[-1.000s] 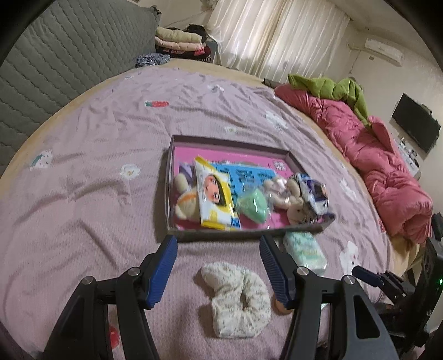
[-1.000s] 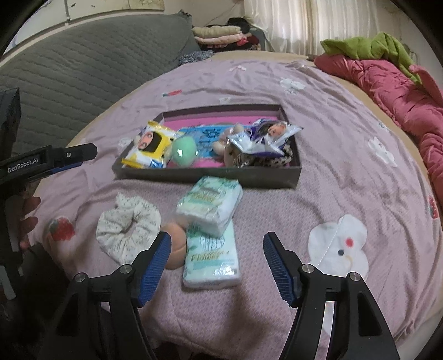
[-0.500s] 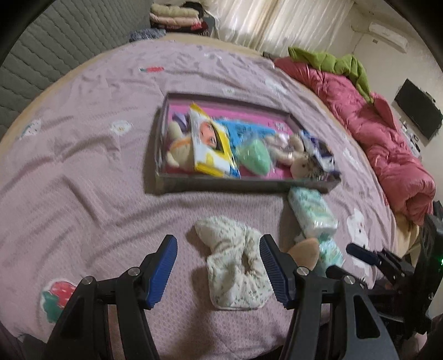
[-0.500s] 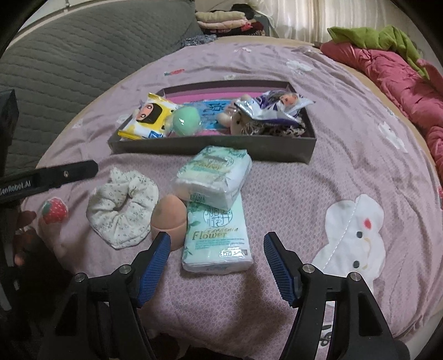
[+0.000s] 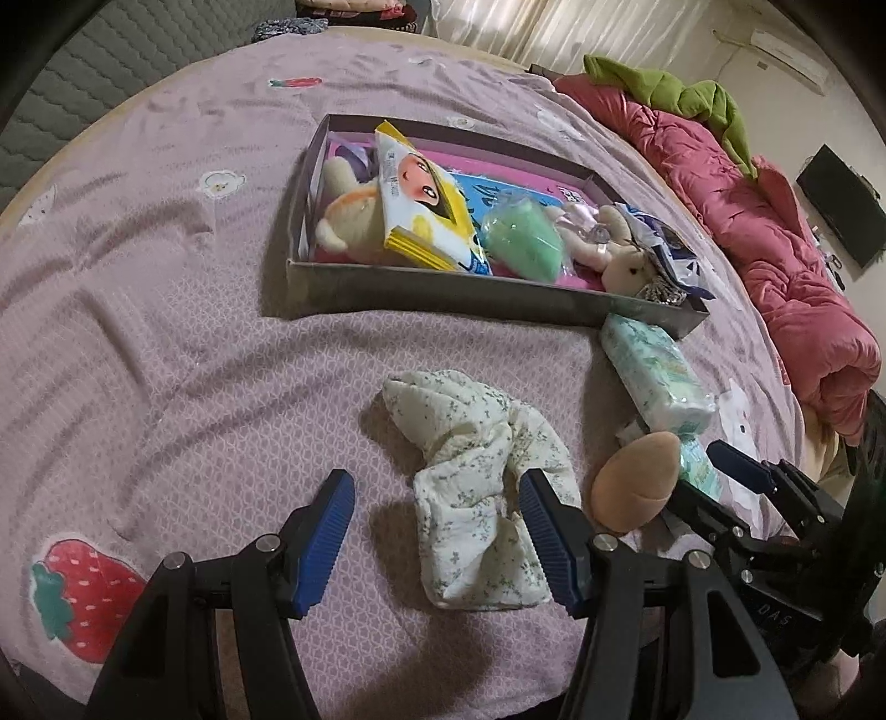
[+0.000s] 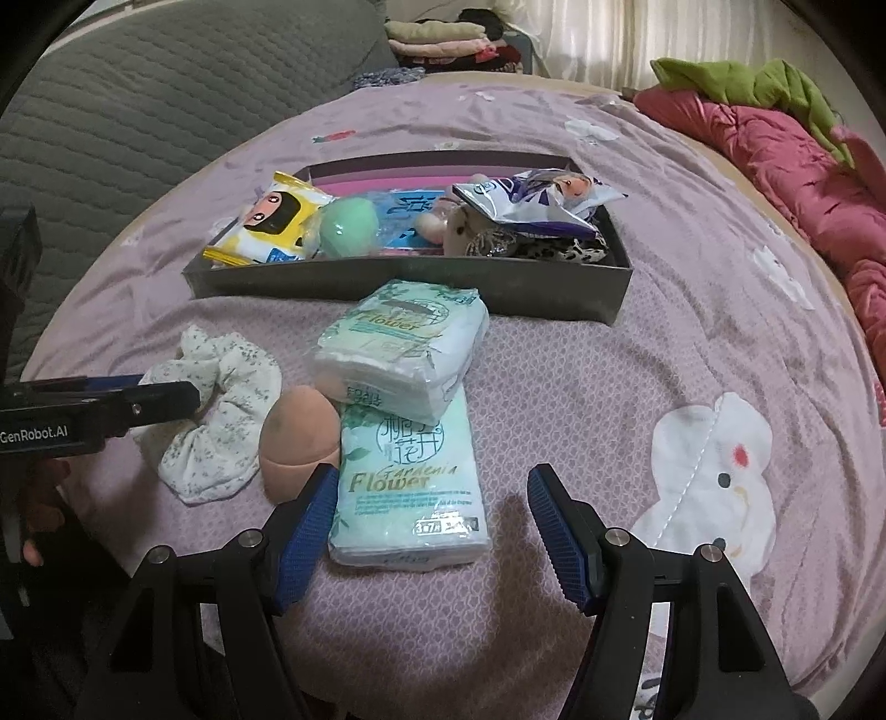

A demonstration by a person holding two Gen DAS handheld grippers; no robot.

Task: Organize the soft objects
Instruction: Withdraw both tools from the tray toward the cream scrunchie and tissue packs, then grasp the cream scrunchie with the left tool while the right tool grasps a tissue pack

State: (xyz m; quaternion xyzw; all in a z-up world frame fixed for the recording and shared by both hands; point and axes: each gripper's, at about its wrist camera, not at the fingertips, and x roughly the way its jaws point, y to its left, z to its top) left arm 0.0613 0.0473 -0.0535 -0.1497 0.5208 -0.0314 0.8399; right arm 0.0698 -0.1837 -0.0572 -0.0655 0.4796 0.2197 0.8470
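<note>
A floral white scrunchie [image 5: 476, 482] [image 6: 216, 415] lies on the purple bedspread, between my open left gripper's [image 5: 437, 531] fingers at their tips. A peach makeup sponge [image 5: 637, 479] [image 6: 299, 435] sits beside it. Two green tissue packs lie stacked: the upper [image 6: 404, 346] [image 5: 653, 371] on the lower [image 6: 410, 487]. My open right gripper [image 6: 432, 531] is over the lower pack's near end. A grey box [image 6: 387, 285] [image 5: 443, 288] holds a yellow wipes pack [image 5: 421, 199], a green sponge [image 6: 351, 227], plush toys and a purple packet [image 6: 542, 202].
A rolled pink quilt [image 5: 775, 232] with a green cloth [image 6: 747, 83] lies on the right. A grey quilted headboard [image 6: 138, 111] is at left, folded clothes [image 6: 437, 41] behind. The bed edge is just below both grippers.
Both grippers have lowered and moved nearer the bed. The scrunchie now reaches between the left fingers; the lower tissue pack sits closer to the right ones. Both stay open.
</note>
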